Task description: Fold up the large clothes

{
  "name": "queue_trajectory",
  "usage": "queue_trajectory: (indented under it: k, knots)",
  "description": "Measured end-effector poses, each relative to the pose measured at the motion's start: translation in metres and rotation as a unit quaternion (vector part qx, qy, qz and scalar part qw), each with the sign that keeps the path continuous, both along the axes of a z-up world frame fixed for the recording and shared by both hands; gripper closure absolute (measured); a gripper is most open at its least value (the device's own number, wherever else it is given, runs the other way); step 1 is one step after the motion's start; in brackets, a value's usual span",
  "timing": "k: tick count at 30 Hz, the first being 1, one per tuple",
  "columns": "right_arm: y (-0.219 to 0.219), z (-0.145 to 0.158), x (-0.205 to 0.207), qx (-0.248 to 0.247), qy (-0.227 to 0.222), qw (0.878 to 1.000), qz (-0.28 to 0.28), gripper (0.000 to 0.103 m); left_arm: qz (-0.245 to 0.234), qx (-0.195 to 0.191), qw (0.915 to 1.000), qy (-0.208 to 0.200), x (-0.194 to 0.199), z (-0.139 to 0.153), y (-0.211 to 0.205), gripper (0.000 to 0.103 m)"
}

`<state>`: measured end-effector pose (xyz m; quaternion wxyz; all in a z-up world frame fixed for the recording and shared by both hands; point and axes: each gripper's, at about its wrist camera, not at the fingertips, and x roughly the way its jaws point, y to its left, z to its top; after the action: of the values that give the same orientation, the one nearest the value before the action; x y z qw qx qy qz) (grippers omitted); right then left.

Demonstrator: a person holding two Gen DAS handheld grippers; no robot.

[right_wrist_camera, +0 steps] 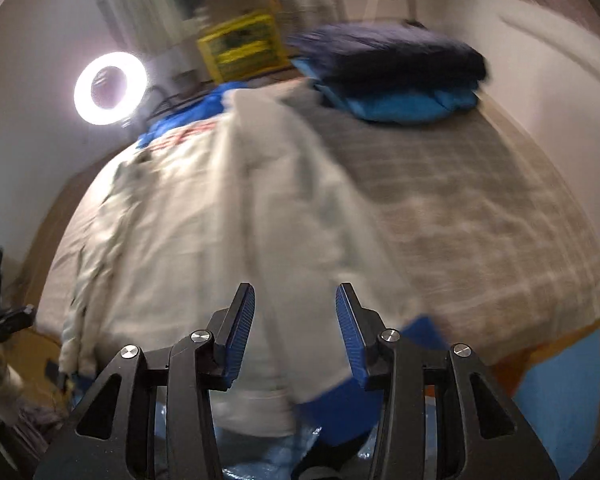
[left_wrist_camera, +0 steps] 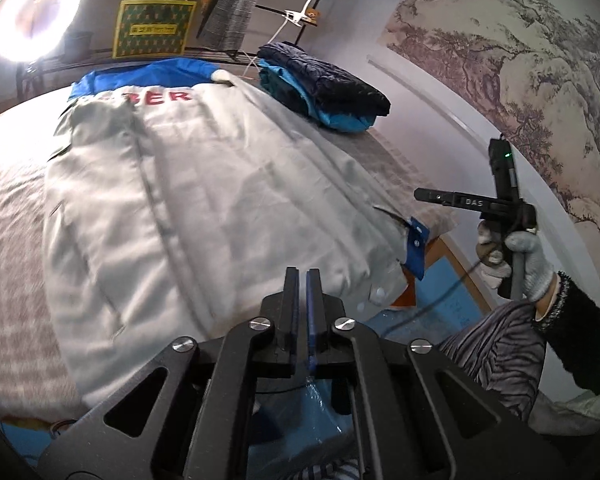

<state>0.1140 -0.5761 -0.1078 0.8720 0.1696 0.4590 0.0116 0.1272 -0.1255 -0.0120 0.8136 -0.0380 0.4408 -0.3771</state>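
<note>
A large pale grey jacket (left_wrist_camera: pixel 204 184) with red letters and a blue collar (left_wrist_camera: pixel 140 74) lies spread on the bed, a blue cuff (left_wrist_camera: pixel 416 248) hanging at the near right edge. My left gripper (left_wrist_camera: pixel 302 280) hovers over the jacket's near hem, its fingers a thin slit apart with nothing between them. My right gripper (right_wrist_camera: pixel 296 312) is open above a folded strip of the jacket (right_wrist_camera: pixel 236 208) near its blue cuff (right_wrist_camera: pixel 420 328), gripping nothing. In the left wrist view a gloved hand (left_wrist_camera: pixel 516 256) holds the right gripper off the bed's right side.
A folded navy and blue stack (left_wrist_camera: pixel 328 84) (right_wrist_camera: pixel 388 64) sits at the bed's far right corner. The grey checked bedcover (right_wrist_camera: pixel 480 200) shows right of the jacket. A ring light (left_wrist_camera: pixel 36 20) and a yellow-green box (left_wrist_camera: pixel 154 28) stand behind. A painted wall (left_wrist_camera: pixel 520 60) runs along the right.
</note>
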Motion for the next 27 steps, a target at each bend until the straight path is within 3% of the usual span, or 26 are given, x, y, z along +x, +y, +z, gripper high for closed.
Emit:
queue_trajectory:
  k: [1,2,10,13,19,20,21,22,27]
  knots:
    - [-0.013,-0.004,-0.001,0.011,0.008,1.000,-0.010,0.061,0.000,0.000,1.0000,0.002,0.003,0.000,-0.004,0.075]
    - [-0.022,-0.009,-0.001,0.019,0.015,1.000,-0.019,0.058,0.001,-0.004,1.0000,0.006,0.008,-0.002,-0.011,0.064]
    - [-0.079,-0.051,0.001,0.082,0.071,0.991,-0.081,0.055,-0.006,-0.013,0.9994,0.031,0.040,-0.019,-0.048,0.062]
    - [-0.082,-0.062,0.008,0.104,0.078,0.989,-0.074,0.055,-0.004,-0.017,0.9988,0.045,0.049,-0.030,-0.055,0.062]
    - [-0.061,-0.061,0.022,0.052,0.081,0.995,-0.029,0.053,-0.001,-0.012,0.9977,0.067,0.068,-0.046,-0.072,0.062]
    - [-0.056,-0.061,0.024,0.045,0.081,0.995,-0.021,0.066,-0.001,-0.015,0.9973,0.072,0.072,-0.047,-0.074,0.062]
    - [-0.052,-0.062,0.025,0.049,0.086,0.995,-0.008,0.092,0.000,-0.017,0.9971,0.074,0.073,-0.046,-0.076,0.062]
    - [-0.048,-0.062,0.026,0.050,0.092,0.994,-0.002,0.099,0.002,-0.018,0.9970,0.075,0.074,-0.045,-0.077,0.062]
    - [-0.039,-0.032,0.021,0.026,0.043,0.999,0.002,0.100,0.001,-0.009,0.9983,0.057,0.071,-0.024,-0.079,0.062]
